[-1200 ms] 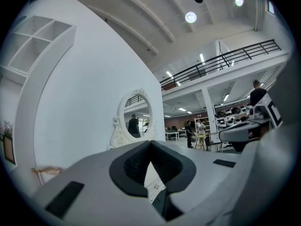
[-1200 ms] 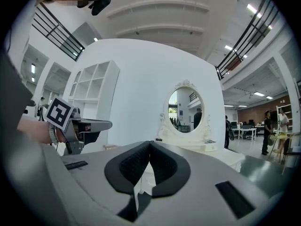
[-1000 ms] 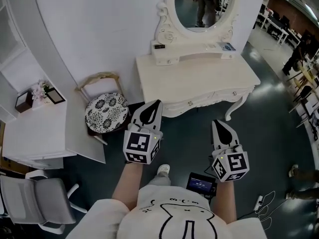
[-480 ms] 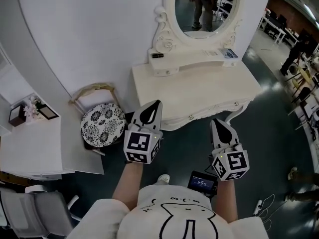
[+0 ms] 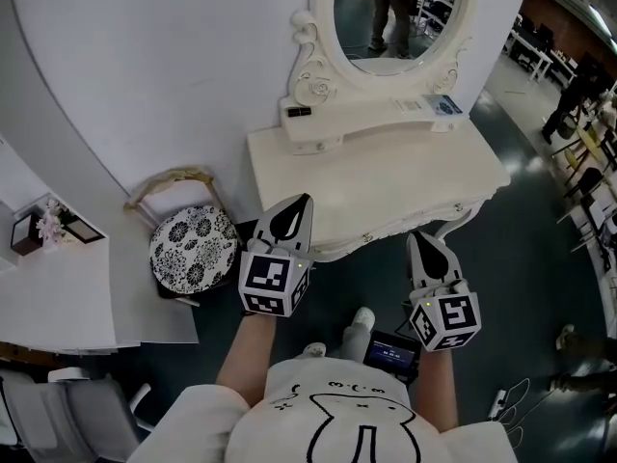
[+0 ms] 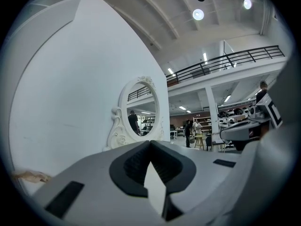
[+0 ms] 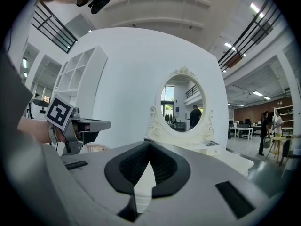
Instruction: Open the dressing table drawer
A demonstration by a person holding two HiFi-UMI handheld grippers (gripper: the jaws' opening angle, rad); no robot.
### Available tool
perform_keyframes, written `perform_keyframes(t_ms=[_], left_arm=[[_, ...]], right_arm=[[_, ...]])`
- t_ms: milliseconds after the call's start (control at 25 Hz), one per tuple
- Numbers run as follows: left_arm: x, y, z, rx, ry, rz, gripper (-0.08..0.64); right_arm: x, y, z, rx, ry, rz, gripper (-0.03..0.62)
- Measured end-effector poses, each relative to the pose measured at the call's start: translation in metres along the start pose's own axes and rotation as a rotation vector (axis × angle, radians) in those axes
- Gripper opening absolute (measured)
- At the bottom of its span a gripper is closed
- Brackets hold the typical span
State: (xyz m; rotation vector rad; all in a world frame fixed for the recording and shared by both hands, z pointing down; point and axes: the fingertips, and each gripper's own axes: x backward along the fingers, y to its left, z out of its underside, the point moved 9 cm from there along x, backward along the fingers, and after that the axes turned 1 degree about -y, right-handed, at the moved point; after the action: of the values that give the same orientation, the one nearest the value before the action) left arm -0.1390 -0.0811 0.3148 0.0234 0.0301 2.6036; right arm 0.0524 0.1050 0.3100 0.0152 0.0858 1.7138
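Right now both grippers are held level near the front edge of the cream dressing table (image 5: 386,162), which stands against a white wall. The left gripper (image 5: 302,204) has its 2 jaws pressed together at the tips, with nothing between them. The right gripper (image 5: 417,243) is likewise closed and empty.

The drawer (image 5: 371,237) sits pushed in under the scalloped front edge of the tabletop, between the 2 grippers in the head view. It is seen so steeply that its knob cannot be made out.

An oval mirror (image 5: 390,13) in a carved frame rises from the raised back shelf and reflects a standing person. A small black item (image 5: 299,112) lies at the shelf's left end and a blue-and-white card (image 5: 443,106) at its right.

Left of the table stands a stool (image 5: 193,249) with a black-and-white floral cushion. Below the right gripper, a small screen device (image 5: 390,353) shows at the person's waist.
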Motion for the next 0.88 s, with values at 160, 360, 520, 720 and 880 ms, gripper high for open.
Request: perform_keyframes(t_ms=[160, 360, 520, 720, 880], left_arm=[[-0.015, 0.000, 0.002, -0.017, 0.007, -0.005, 0.015], [-0.043, 0.005, 0.004, -0.028, 0.010, -0.044, 0.015], [-0.070, 0.007, 0.003, -0.036, 0.006, -0.079, 0.015], [-0.104, 0.008, 0.005, -0.036, 0.016, -0.126, 0.014], [-0.132, 0.011, 0.008, -0.030, 0.024, -0.168, 0.014]], right_arm=[[-0.015, -0.014, 0.005, -0.020, -0.009, -0.006, 0.012], [-0.046, -0.037, 0.008, -0.022, -0.027, -0.049, 0.013], [-0.073, -0.061, 0.008, -0.026, -0.039, -0.082, 0.012], [-0.107, -0.094, 0.011, -0.036, -0.038, -0.125, 0.013], [-0.137, -0.119, 0.013, -0.039, -0.035, -0.165, 0.012]])
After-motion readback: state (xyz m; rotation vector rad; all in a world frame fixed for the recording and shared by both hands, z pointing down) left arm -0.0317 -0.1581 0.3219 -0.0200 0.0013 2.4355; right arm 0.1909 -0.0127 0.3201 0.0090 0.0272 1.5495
